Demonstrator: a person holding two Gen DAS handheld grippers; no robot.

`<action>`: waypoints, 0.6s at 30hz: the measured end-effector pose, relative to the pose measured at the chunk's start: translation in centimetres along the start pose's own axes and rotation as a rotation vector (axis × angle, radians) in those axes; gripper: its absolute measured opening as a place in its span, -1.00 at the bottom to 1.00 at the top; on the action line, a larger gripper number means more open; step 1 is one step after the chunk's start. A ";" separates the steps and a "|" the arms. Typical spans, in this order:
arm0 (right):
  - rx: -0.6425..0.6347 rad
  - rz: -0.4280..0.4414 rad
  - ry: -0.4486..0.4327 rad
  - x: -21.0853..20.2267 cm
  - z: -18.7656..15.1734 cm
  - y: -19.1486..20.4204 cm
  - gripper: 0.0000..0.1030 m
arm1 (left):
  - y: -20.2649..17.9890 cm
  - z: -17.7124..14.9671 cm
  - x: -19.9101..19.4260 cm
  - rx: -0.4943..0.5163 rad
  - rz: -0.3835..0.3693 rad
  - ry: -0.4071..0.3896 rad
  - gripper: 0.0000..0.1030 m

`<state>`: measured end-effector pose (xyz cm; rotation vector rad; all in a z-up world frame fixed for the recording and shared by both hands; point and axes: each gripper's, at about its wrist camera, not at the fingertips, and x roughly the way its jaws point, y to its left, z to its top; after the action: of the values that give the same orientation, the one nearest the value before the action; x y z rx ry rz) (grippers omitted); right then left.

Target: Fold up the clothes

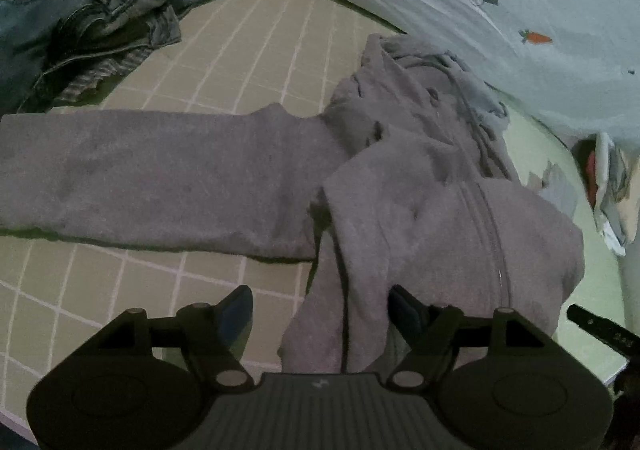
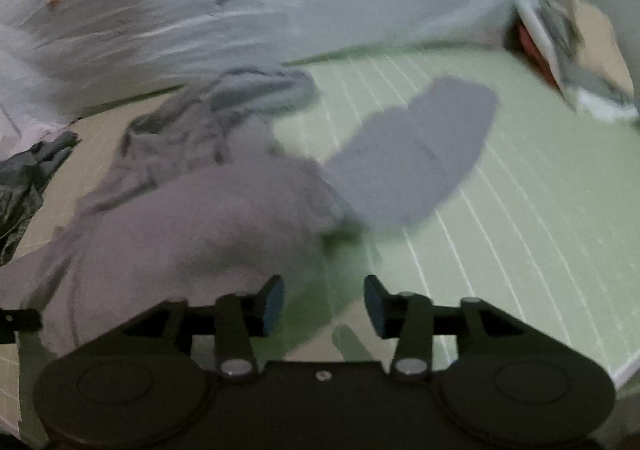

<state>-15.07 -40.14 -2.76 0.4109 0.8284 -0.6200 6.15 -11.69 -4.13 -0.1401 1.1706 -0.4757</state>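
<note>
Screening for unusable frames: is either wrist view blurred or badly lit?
Left wrist view: dim but sharp; the grey hoodie and jeans show clear detail. Right wrist view: heavily motion-blurred; the hoodie and carrot-print sheet smear, though the right gripper stays sharp.

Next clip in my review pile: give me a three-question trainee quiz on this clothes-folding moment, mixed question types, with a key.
1. True or false: the left gripper is shut on the grey fleece zip hoodie.
2. What lies at the far left of the green grid-patterned bed sheet? A) crumpled blue denim jeans B) a red towel C) a shoe
3. Fill in: the hoodie's long sleeve lies stretched out ____ on the sheet.

Key: 1 false, both it and the right gripper are open; 2 A; 3 flat.
</note>
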 end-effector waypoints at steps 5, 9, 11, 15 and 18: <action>0.067 0.074 0.044 1.8 -1.2 -1.8 0.06 | -0.1 -0.5 0.0 -0.017 -0.026 0.015 0.43; 0.109 0.204 -0.031 1.1 -1.0 -1.9 0.35 | -0.1 -1.3 -0.2 -0.034 -0.067 0.028 0.26; 0.126 0.268 -0.041 1.2 -0.8 -2.0 0.48 | -0.1 -1.2 -0.2 -0.039 -0.073 0.021 0.15; 0.147 0.374 -0.003 3.4 0.5 -1.6 -0.10 | -0.3 -0.5 -0.2 -0.047 -0.072 -0.003 -0.51; 0.097 0.380 -0.008 4.0 2.6 -0.3 -0.74 | -0.5 0.0 -0.2 -0.052 -0.071 -0.021 -0.65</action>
<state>-11.74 -43.16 -4.36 0.6364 0.6896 -0.3085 5.97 -12.04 -3.84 -0.2315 1.1607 -0.5053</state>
